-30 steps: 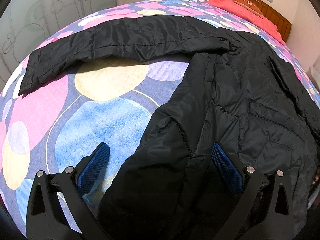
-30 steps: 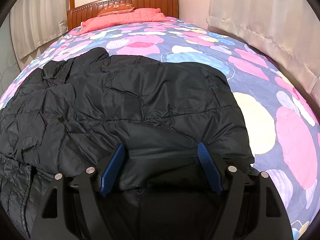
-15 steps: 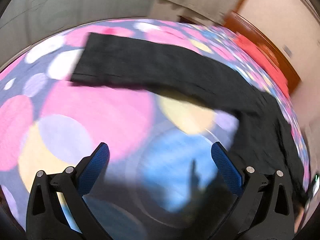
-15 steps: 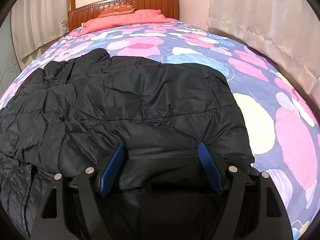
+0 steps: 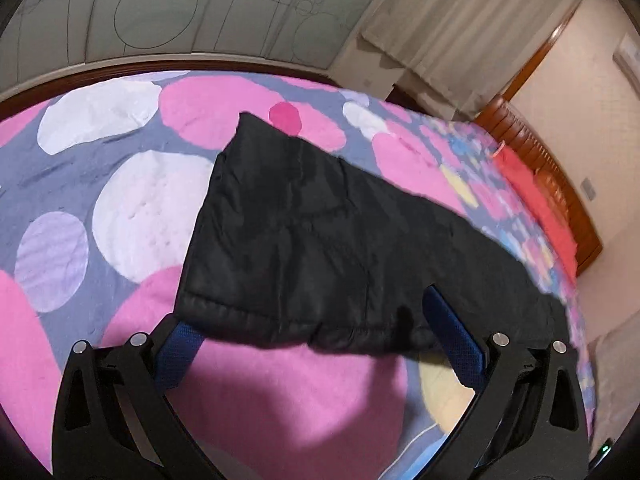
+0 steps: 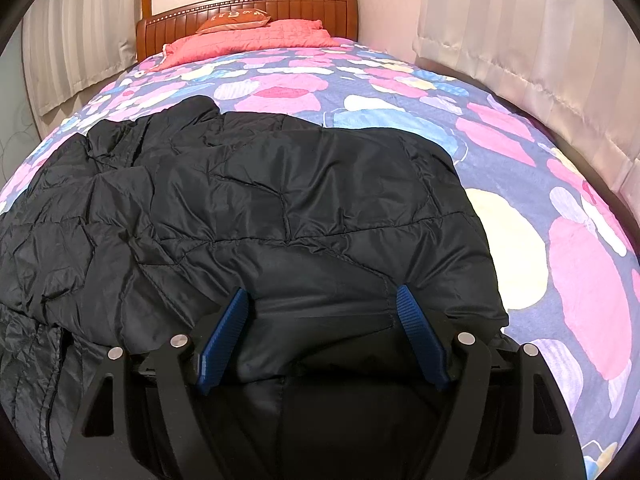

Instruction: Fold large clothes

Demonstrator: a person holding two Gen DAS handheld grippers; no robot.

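Patterned bedspread [image 5: 132, 208] lies bare around the black jacket's sleeve cuff [image 5: 296, 320], both grippers' fingers [image 5: 452, 332] spread wide.

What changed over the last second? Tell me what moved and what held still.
The left gripper swung away from the black jacket's body, out along the bed to the outstretched sleeve's cuff, which now lies between its open jaws, not gripped. The right gripper stayed open over the jacket's hem; jacket and bedspread unchanged.

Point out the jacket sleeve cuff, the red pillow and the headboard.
jacket sleeve cuff [image 5: 280, 326]: left wrist view, on the stitched hem.
red pillow [image 6: 248, 38]: right wrist view, on its quilted top.
headboard [image 6: 176, 24]: right wrist view, on the slatted wood panel.
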